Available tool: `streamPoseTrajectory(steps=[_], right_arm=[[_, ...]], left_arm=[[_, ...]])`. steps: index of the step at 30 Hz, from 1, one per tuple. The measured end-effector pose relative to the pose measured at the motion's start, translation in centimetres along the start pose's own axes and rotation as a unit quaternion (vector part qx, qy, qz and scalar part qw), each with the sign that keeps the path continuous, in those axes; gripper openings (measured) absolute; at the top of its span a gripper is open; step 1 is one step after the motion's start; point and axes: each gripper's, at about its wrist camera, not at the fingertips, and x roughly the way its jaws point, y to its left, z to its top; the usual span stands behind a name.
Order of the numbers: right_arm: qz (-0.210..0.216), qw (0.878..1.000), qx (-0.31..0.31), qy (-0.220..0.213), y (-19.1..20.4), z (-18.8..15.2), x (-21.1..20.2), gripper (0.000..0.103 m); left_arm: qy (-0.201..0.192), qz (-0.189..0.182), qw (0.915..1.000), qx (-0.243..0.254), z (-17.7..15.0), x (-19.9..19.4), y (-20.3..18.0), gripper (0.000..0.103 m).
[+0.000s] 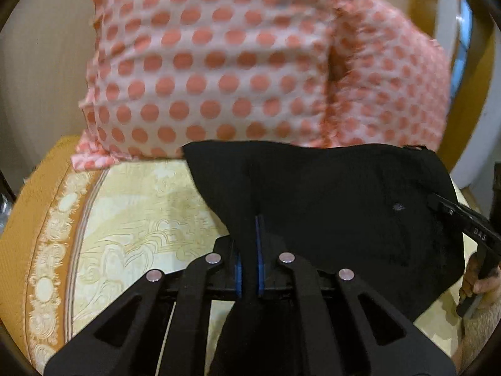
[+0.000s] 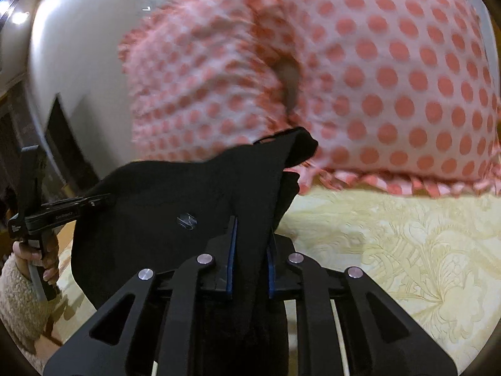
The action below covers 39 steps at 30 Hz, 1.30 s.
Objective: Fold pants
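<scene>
The black pants (image 1: 332, 200) hang stretched between my two grippers above the yellow patterned bed cover (image 1: 141, 213). My left gripper (image 1: 250, 235) is shut on one edge of the black cloth, which runs between its blue pads. In the right wrist view my right gripper (image 2: 250, 238) is shut on the other edge of the pants (image 2: 175, 206). Each gripper shows in the other's view, clamped on the cloth: the right one at the right (image 1: 438, 202), the left one at the left (image 2: 100, 200).
A pillow with a white cover and pink dots (image 1: 225, 62) lies just behind the pants, also in the right wrist view (image 2: 360, 72). The bed cover (image 2: 391, 244) spreads below. A white wall or headboard (image 2: 84, 31) stands behind.
</scene>
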Motion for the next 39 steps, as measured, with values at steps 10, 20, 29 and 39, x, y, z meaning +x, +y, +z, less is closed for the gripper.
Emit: streamPoseTrajectory(steps=[10, 20, 29, 39], right_arm=[[-0.086, 0.994, 0.008, 0.061, -1.0, -1.8, 3.6, 0.042], [-0.071, 0.997, -0.037, -0.010, 4.4, -3.8, -2.9, 0.064], [-0.087, 0.988, -0.089, 0.089, 6.8, -7.2, 1.4, 0.067], [-0.194, 0.981, 0.022, 0.012, 5.1, -8.0, -4.8, 0.099]], left_arm=[[0.064, 0.042, 0.9969, -0.013, -2.5, 4.3, 1.1, 0.028], [-0.045, 0.011, 0.9987, 0.020, -3.9, -4.3, -1.6, 0.095], [0.084, -0.011, 0.9953, 0.047, -6.5, 1.9, -4.4, 0.095], [0.037, 0.061, 0.9974, 0.010, -8.1, -3.4, -1.9, 0.101]])
